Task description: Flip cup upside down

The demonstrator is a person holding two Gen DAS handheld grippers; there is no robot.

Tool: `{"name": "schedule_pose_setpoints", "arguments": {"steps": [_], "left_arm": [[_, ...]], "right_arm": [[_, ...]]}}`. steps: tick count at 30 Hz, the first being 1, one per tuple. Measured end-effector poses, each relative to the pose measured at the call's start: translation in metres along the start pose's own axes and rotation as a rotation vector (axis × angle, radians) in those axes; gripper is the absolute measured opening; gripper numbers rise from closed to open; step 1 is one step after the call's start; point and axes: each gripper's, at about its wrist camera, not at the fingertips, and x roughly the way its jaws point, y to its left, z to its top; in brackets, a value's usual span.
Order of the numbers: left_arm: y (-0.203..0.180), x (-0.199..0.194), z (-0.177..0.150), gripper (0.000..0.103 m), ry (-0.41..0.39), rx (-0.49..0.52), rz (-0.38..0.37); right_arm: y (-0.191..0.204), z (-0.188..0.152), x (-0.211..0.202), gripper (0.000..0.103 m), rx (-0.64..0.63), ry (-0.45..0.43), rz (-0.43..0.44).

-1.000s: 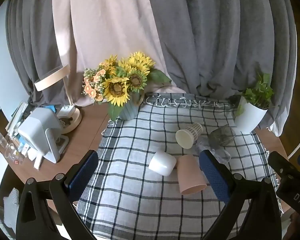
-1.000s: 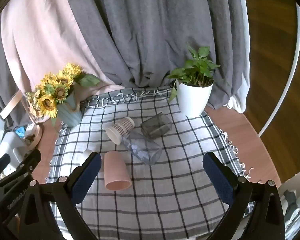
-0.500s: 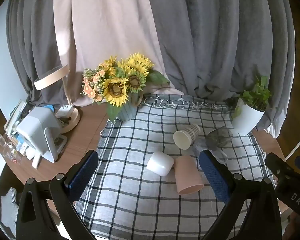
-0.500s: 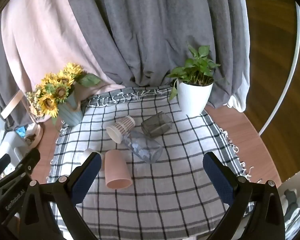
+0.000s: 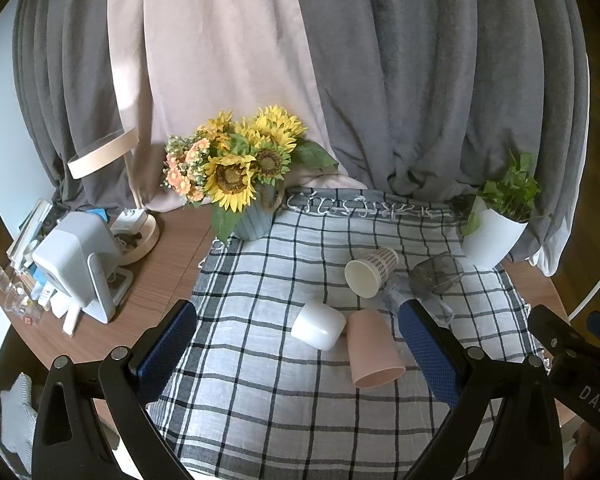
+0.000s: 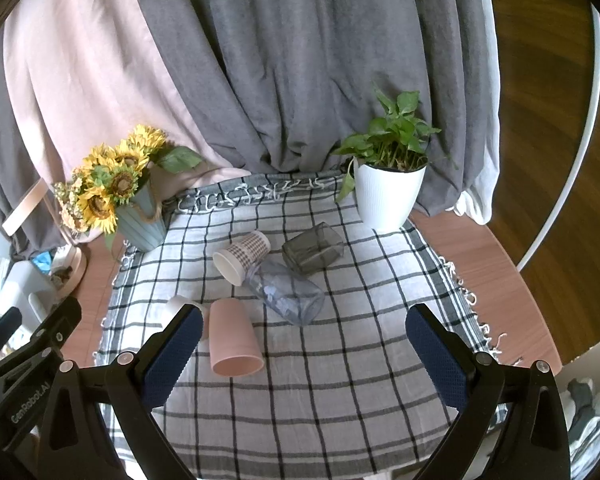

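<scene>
Several cups lie on their sides on a checked cloth [image 5: 260,368]: a pink cup [image 5: 374,354] [image 6: 234,338], a white cup [image 5: 318,325] [image 6: 176,309], a patterned paper cup [image 5: 370,271] [image 6: 240,257], a clear glass [image 6: 286,297] [image 5: 416,304] and a dark glass [image 6: 313,253] [image 5: 436,272]. My left gripper [image 5: 296,348] is open and empty, held above the cloth in front of the cups. My right gripper [image 6: 304,350] is open and empty, also short of the cups.
A sunflower vase [image 5: 252,216] [image 6: 140,224] stands at the cloth's back left. A white potted plant [image 5: 496,236] [image 6: 388,196] stands at the back right. A white device [image 5: 76,264] and a lamp base [image 5: 140,236] sit on the wooden table at left. Curtains hang behind.
Both grippers have drifted slightly back and up, so the cups sit a little lower and smaller in view. Nothing was grasped.
</scene>
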Motion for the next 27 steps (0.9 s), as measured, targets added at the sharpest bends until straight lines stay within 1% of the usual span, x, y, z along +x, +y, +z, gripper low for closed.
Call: {"name": "schedule_pose_setpoints", "arguments": {"steps": [27], "left_arm": [[0.0049, 0.0025, -0.0032, 0.103, 0.011, -0.006, 0.008]], "right_arm": [[0.0019, -0.0006, 0.0015, 0.102, -0.001, 0.002, -0.006]]}}
